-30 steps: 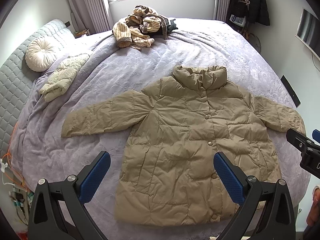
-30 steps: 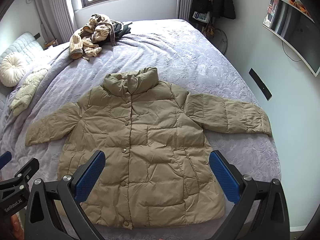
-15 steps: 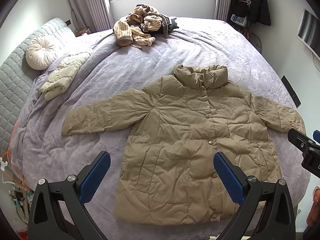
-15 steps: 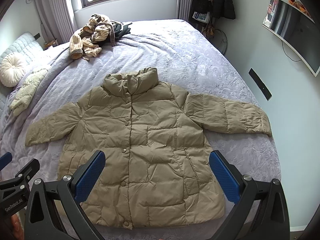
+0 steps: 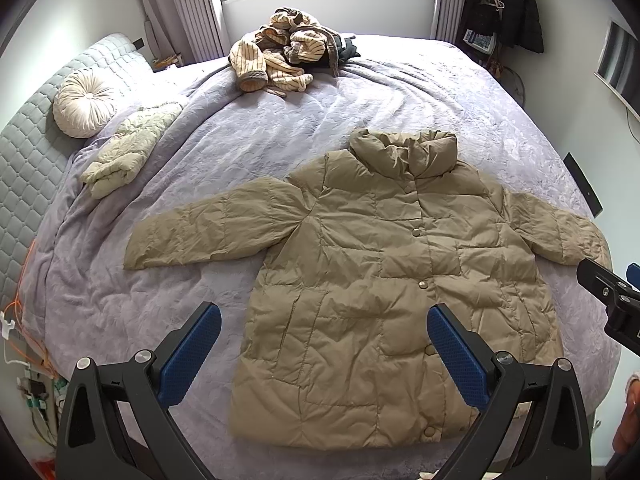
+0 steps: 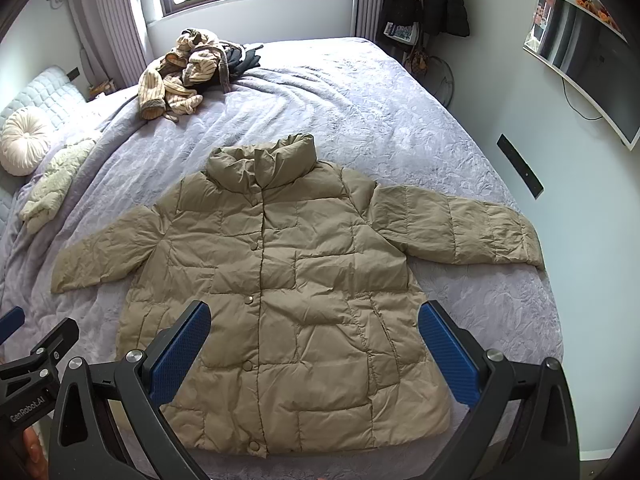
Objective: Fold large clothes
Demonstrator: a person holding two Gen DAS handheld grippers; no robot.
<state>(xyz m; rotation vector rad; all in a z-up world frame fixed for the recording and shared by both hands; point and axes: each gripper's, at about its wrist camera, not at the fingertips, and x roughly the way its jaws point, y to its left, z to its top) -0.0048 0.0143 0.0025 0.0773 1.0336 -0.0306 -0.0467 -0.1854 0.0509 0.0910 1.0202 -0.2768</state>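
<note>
Nothing moved; both claws gape above flat jacket [image 5: 380, 292].

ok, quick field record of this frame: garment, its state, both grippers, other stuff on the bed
garment: tan puffer coat
state: flat, front up, snaps closed, both sleeves spread out, unfolded
surface: bed with lilac cover
left gripper: open, above hem, holding nothing
right gripper: open, above hem, holding nothing
other items: striped clothes pile, pale folded jacket, round cushion
</note>
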